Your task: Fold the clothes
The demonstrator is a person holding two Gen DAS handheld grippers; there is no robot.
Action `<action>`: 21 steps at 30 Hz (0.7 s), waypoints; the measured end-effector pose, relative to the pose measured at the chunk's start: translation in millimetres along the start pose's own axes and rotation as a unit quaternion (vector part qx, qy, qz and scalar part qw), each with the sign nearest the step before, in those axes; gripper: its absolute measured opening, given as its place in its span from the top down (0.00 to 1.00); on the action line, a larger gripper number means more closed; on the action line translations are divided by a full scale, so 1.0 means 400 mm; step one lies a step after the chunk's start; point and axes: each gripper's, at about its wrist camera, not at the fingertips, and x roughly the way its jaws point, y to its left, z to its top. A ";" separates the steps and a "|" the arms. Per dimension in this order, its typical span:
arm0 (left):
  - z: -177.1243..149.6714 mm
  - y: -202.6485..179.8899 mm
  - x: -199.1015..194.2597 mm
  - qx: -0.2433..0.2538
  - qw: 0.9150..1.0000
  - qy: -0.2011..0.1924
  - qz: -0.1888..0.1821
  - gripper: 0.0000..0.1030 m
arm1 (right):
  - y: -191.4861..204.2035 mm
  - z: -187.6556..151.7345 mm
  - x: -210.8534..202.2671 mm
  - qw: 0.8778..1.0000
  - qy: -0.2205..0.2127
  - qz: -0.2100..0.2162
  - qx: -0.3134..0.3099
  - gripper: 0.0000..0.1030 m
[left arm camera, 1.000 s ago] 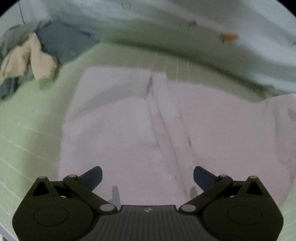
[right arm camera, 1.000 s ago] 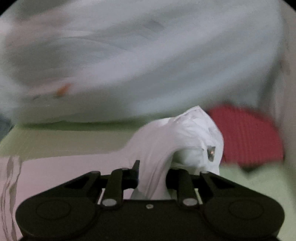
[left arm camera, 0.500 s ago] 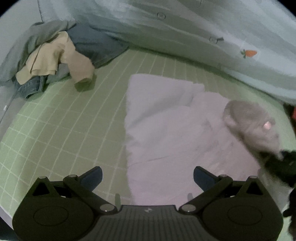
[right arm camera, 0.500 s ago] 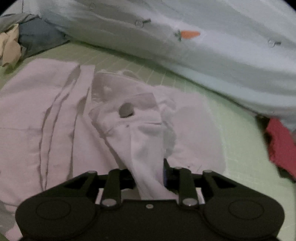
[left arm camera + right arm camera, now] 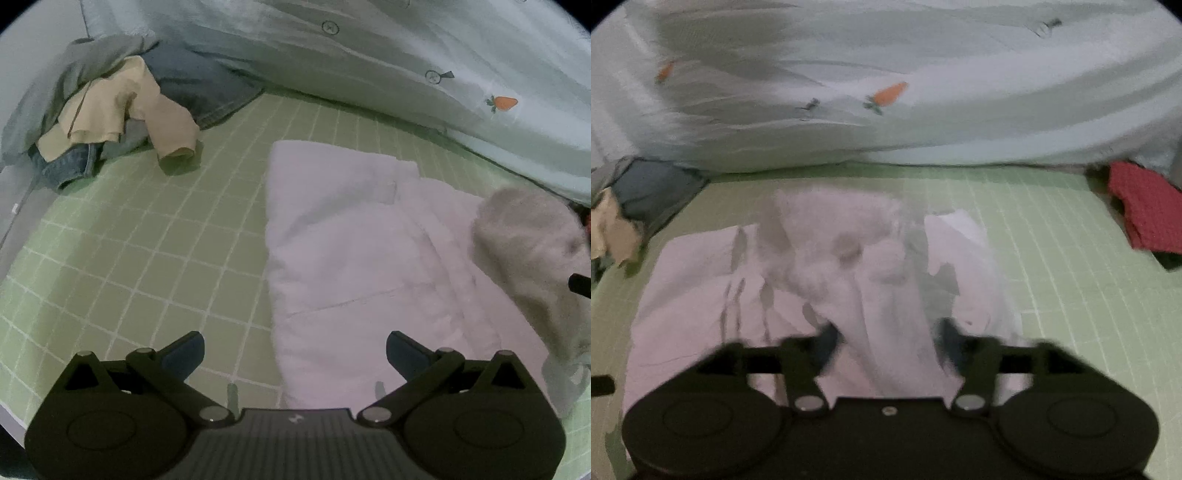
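Note:
A pale pink-white shirt [image 5: 351, 243] lies partly folded on the green checked mat [image 5: 147, 240]. My left gripper [image 5: 295, 350] is open and empty, above the shirt's near left edge. In the right wrist view the shirt [image 5: 701, 280] lies flat with a bunched fold [image 5: 849, 258] laid over its middle. My right gripper [image 5: 886, 339] is blurred, its fingers spread apart with the bunched cloth lying loose between them. The same bunched fold shows at the right edge of the left wrist view [image 5: 528, 236].
A pile of beige, grey and denim clothes [image 5: 110, 110] sits at the far left. A light blue carrot-print quilt [image 5: 406, 55] runs along the back. A red cloth [image 5: 1141, 206] lies at the far right of the mat.
My right gripper has carried the shirt's fold leftward over the body and opened, letting the cloth go. My left gripper has drawn back to the left, showing more mat.

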 end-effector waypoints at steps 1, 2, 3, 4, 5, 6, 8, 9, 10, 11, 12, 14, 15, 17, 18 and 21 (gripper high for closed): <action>-0.002 -0.003 0.002 -0.002 1.000 0.001 -0.001 0.00 | -0.001 0.002 -0.002 1.000 -0.004 0.004 0.003 0.19; -0.003 -0.005 0.003 -0.002 1.000 0.002 -0.001 0.00 | -0.002 0.004 -0.005 1.000 -0.009 0.007 0.006 0.19; -0.004 -0.009 0.002 -0.001 1.000 0.001 -0.001 0.00 | -0.002 0.006 -0.007 1.000 -0.013 0.011 0.009 0.19; -0.006 -0.012 0.001 0.000 1.000 0.001 -0.001 0.00 | -0.010 0.006 -0.012 1.000 -0.015 0.015 0.022 0.19; -0.009 -0.015 0.000 0.002 1.000 0.001 -0.002 0.00 | -0.021 0.004 -0.009 0.999 -0.012 0.016 0.036 0.19; -0.011 -0.018 0.000 0.004 1.000 0.001 -0.002 0.00 | -0.032 0.002 -0.002 0.999 -0.006 0.015 0.048 0.19; -0.017 -0.023 0.000 0.007 1.000 0.003 -0.002 0.00 | -0.054 -0.005 0.018 0.998 0.006 0.011 0.065 0.20; -0.019 -0.025 0.001 0.008 1.000 0.004 -0.002 0.00 | -0.064 -0.011 0.032 0.998 0.013 0.008 0.069 0.21; -0.021 -0.024 0.000 0.008 1.000 0.005 0.000 0.00 | -0.071 -0.014 0.043 0.997 0.016 0.009 0.072 0.22; -0.022 -0.022 0.000 0.009 1.000 0.006 0.002 0.00 | -0.076 -0.017 0.053 0.997 0.019 0.012 0.075 0.22; -0.024 -0.021 -0.001 0.010 1.000 0.007 0.004 0.00 | -0.077 -0.018 0.060 0.997 0.018 0.017 0.079 0.23; -0.027 -0.018 -0.001 0.011 1.000 0.010 0.008 0.00 | -0.076 -0.016 0.072 0.995 0.016 0.037 0.093 0.30; -0.028 -0.017 -0.001 0.011 1.000 0.011 0.009 0.00 | -0.074 -0.014 0.078 0.993 0.017 0.054 0.106 0.42; -0.030 -0.014 0.001 0.010 1.000 0.015 0.010 0.00 | -0.071 -0.011 0.089 0.988 0.017 0.087 0.130 0.48; -0.032 -0.013 0.003 0.010 1.000 0.017 0.010 0.00 | -0.062 -0.015 0.094 0.986 0.021 0.100 0.134 0.51; -0.033 -0.013 0.007 0.011 1.000 0.021 0.011 0.00 | -0.017 -0.044 0.097 0.985 0.039 0.120 0.120 0.54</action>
